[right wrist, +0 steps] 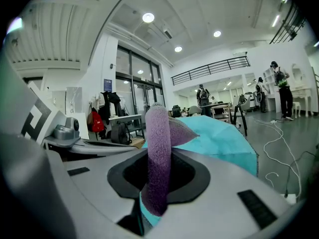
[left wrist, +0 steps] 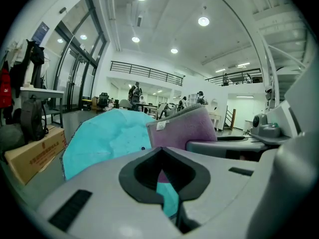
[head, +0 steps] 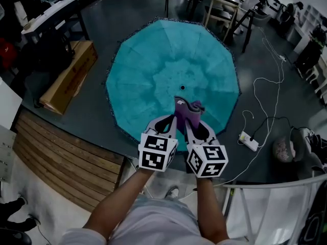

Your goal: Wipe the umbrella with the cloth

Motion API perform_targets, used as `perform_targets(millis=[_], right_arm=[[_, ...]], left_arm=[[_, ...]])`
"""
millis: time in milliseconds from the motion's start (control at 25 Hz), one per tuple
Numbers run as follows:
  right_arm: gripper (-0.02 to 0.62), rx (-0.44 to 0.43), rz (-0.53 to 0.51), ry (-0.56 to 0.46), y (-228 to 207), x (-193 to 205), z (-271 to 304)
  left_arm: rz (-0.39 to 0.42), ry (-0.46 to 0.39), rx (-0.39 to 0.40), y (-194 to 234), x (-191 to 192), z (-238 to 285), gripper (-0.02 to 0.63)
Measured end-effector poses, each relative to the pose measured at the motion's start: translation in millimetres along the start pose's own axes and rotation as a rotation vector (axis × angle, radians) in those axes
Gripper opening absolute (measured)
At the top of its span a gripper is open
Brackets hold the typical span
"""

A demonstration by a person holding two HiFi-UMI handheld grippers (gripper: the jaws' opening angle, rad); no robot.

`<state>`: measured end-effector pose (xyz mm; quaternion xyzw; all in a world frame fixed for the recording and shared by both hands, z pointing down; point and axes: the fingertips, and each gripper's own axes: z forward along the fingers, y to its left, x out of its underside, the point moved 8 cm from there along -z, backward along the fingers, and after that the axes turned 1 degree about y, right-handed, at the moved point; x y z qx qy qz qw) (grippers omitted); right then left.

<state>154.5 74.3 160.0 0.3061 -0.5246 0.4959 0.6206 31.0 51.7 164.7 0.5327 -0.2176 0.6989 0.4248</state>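
Note:
An open teal umbrella (head: pixel 153 70) lies canopy-up on the dark floor, also seen in the left gripper view (left wrist: pixel 104 138) and the right gripper view (right wrist: pixel 219 138). A purple cloth (head: pixel 188 108) stands bunched on its near panel. My right gripper (head: pixel 185 120) is shut on the cloth (right wrist: pixel 158 128), which rises upright between its jaws (right wrist: pixel 158 153). My left gripper (head: pixel 173 117) sits close beside it on the left, just over the canopy's near edge. Its jaws (left wrist: pixel 160 148) meet at the tips with nothing clearly held. The cloth (left wrist: pixel 187 128) shows just to its right.
A cardboard box (head: pixel 69 75) lies left of the umbrella and a wooden slat platform (head: pixel 61 157) lies at the near left. A power strip (head: pixel 249 141) with white cable sits at the right. Chairs and tables (head: pixel 219 6) stand beyond the umbrella, and a white frame (head: pixel 276 203) is at the near right.

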Motion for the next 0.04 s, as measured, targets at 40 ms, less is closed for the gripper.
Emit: perform_targets(millis=[40], right_arm=[[0.077,-0.001,0.000,0.002,1.1,1.2,0.1]], left_arm=[[0.000,0.001,0.001,0.3,0.8,-0.6,0.006]])
